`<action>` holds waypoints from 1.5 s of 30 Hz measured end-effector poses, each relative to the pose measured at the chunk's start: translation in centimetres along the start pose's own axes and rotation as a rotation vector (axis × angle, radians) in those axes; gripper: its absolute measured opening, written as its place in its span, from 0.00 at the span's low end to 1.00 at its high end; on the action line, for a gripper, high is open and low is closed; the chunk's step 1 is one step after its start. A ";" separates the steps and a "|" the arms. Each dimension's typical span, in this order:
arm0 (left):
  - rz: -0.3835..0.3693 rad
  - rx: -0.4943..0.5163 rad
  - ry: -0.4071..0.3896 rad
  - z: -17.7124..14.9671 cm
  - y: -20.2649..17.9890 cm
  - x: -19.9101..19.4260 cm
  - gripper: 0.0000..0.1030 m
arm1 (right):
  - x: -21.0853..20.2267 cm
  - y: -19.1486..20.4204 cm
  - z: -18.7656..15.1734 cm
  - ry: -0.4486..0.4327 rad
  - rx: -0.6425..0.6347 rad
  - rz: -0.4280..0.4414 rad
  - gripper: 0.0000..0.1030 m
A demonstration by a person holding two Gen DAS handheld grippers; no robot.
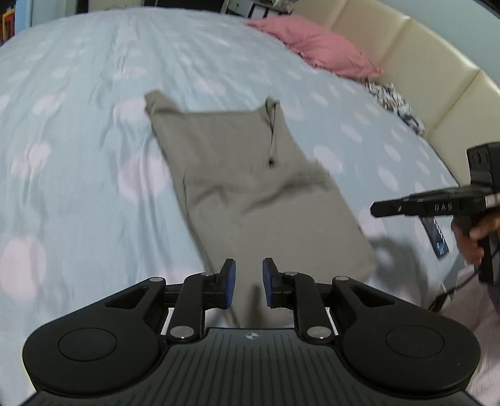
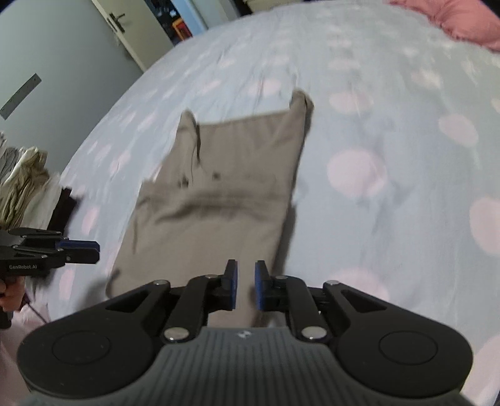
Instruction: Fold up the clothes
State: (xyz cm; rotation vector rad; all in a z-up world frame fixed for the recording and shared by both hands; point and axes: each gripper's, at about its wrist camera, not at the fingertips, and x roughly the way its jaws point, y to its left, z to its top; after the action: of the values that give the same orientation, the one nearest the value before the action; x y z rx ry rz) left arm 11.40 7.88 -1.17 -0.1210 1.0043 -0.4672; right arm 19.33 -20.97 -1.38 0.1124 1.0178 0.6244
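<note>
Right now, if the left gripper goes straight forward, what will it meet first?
Most likely the near edge of the taupe garment: the open left gripper points along it. Height above the bedsheet is unclear.

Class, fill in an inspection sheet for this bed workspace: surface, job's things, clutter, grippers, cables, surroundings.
Surface: bedsheet, pale blue with pink dots.
Job's things: khaki garment lying flat, partly folded.
Clutter: pink pillow; patterned cloth; clothes pile at the bed's edge.
Grippers: left gripper and right gripper both open, empty, over the garment's near end.
Cables: dark cable below the right gripper's handle.
Surroundings: cream headboard; door.
</note>
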 end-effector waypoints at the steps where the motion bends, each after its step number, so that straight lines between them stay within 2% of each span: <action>1: 0.005 -0.007 -0.013 0.6 -0.1 0.5 0.15 | 0.4 0.3 0.5 -0.011 -0.003 -0.004 0.14; 7: 0.007 -0.038 -0.061 3.9 -0.6 3.4 0.15 | 3.2 1.9 2.9 -0.015 -0.002 0.019 0.14; 13: 0.042 -0.094 -0.022 5.6 0.3 6.5 0.15 | 6.7 2.5 4.6 -0.002 0.014 0.022 0.14; 20: 0.098 -0.157 0.032 5.8 2.5 8.8 0.15 | 9.9 2.3 5.5 0.044 0.039 -0.026 0.14; 29: 0.088 -0.184 0.046 6.0 3.5 9.2 0.12 | 10.5 1.7 5.8 0.026 0.071 -0.011 0.12; 31: 0.086 -0.181 0.031 6.1 3.4 8.5 0.12 | 9.8 1.6 6.0 0.010 0.082 0.003 0.20; 33: 0.090 -0.186 0.005 6.3 3.5 7.8 0.19 | 8.9 1.4 6.3 -0.016 0.090 0.008 0.26; 35: 0.101 -0.203 -0.019 6.5 3.7 7.3 0.23 | 8.0 1.2 6.6 -0.041 0.092 0.001 0.27; 38: 0.126 -0.223 -0.030 6.6 4.1 6.9 0.26 | 7.3 0.9 6.9 -0.061 0.087 -0.048 0.34; 42: 0.165 -0.239 -0.058 6.5 4.8 6.6 0.43 | 7.0 -0.4 6.8 -0.066 0.128 -0.088 0.37; 45: 0.168 -0.265 -0.056 6.6 5.7 7.0 0.43 | 7.2 -1.2 6.7 -0.056 0.145 -0.105 0.37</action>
State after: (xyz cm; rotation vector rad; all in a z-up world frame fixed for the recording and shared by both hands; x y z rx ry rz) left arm 21.89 9.23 -4.88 -0.2835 1.0086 -0.1754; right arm 28.03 -16.73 -3.71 0.2017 1.0079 0.4490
